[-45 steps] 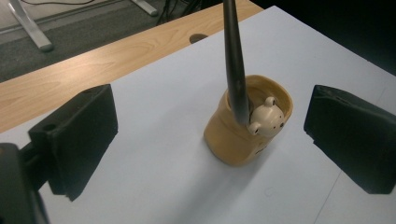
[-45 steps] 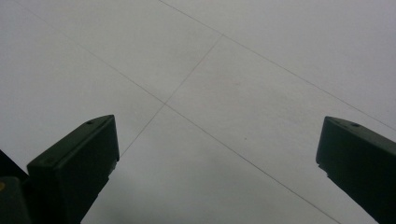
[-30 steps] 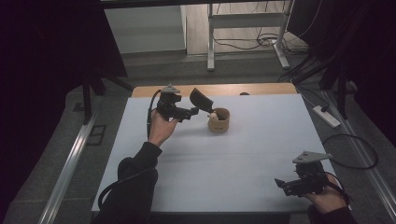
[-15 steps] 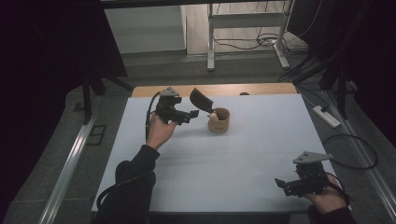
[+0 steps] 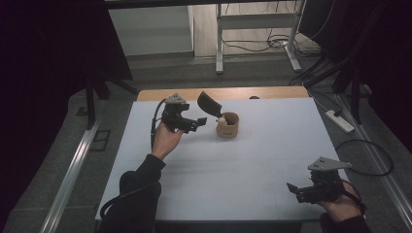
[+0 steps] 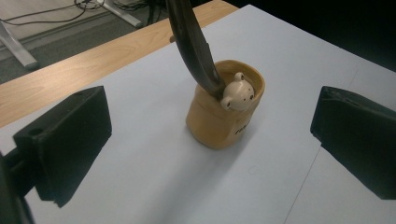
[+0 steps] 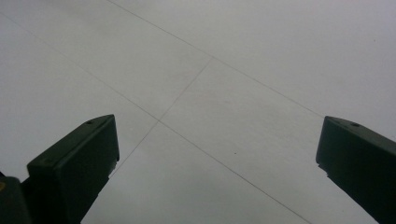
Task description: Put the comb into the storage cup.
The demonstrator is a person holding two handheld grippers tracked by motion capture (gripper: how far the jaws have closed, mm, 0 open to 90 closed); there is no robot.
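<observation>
A tan ceramic pot (image 5: 227,125) (image 6: 224,112) with a small bear head on its rim stands at the back middle of the white table. A dark flat utensil (image 5: 209,103) (image 6: 191,42) leans out of it toward the back left. My left gripper (image 5: 198,122) (image 6: 210,140) hovers just left of the pot, open, jaws wide apart with nothing between them. My right gripper (image 5: 294,190) (image 7: 215,163) rests near the front right corner, open over bare table surface.
The white table top (image 5: 252,165) has a wooden strip (image 5: 243,92) along its back edge. Behind it stand a metal frame leg (image 5: 219,43) and floor cables (image 5: 257,46). A power strip (image 5: 338,121) lies on the floor at right.
</observation>
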